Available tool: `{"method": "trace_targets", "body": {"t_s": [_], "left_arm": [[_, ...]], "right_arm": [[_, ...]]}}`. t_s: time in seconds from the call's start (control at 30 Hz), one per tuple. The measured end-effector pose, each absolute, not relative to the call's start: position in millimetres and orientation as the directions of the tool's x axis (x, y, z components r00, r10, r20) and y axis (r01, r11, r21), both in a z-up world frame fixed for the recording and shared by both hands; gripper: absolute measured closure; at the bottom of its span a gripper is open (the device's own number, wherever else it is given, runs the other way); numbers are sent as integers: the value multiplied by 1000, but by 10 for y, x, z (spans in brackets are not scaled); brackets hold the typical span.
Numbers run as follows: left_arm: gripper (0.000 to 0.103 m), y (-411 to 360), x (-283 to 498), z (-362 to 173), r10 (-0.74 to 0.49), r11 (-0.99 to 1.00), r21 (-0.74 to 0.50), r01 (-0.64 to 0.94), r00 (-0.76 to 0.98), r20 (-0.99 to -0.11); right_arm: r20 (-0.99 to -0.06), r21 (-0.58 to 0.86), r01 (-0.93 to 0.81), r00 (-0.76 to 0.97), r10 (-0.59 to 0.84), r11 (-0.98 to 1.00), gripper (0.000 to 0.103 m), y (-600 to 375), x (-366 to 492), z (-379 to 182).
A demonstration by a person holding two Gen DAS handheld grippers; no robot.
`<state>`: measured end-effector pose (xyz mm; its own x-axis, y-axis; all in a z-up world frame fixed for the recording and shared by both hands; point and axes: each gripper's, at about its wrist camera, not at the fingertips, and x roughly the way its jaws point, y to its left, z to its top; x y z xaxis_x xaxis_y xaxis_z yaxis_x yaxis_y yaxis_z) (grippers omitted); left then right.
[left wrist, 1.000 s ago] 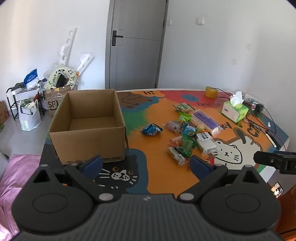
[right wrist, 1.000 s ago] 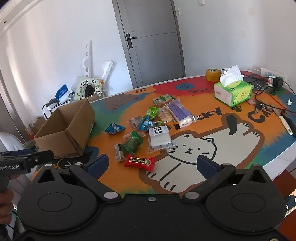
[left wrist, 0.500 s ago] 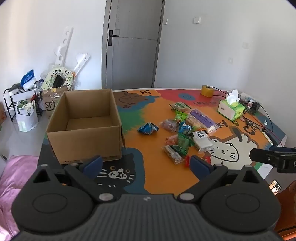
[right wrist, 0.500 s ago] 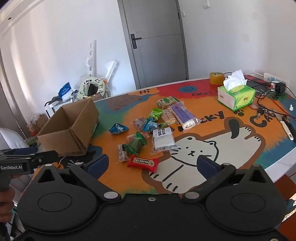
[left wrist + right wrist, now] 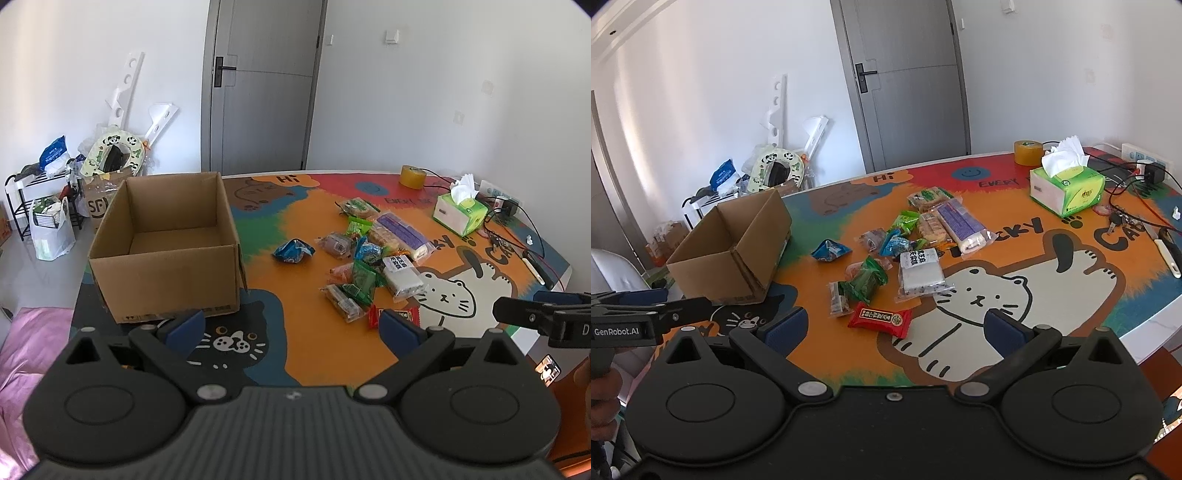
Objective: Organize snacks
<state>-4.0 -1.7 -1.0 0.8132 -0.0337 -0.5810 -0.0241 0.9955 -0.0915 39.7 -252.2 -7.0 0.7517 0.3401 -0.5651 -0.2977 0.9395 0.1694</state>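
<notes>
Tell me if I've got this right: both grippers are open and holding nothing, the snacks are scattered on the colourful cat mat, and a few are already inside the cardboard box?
Not quite. The cardboard box is empty: the left wrist view looks straight into it and shows only bare cardboard. The rest holds: the left gripper and right gripper are open and hold nothing, and the snacks lie scattered on the cat mat.

Your non-task clutter: green tissue box [image 5: 1067, 188] at 2 o'clock, tape roll [image 5: 1028, 151] just behind it, black cables [image 5: 1126, 192] and keys [image 5: 1119, 220] at 3, grey door [image 5: 905, 85] at 12, panda ring [image 5: 775, 170] at 10.
</notes>
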Motion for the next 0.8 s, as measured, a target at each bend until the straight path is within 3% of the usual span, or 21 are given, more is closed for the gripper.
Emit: {"method": "trace_targets", "body": {"t_s": [0.8], "left_arm": [[3, -6, -53, 31, -38, 995, -101, -24, 821, -570]], "right_arm": [[-553, 127, -297, 771, 316, 946, 0, -2523, 380, -41]]}}
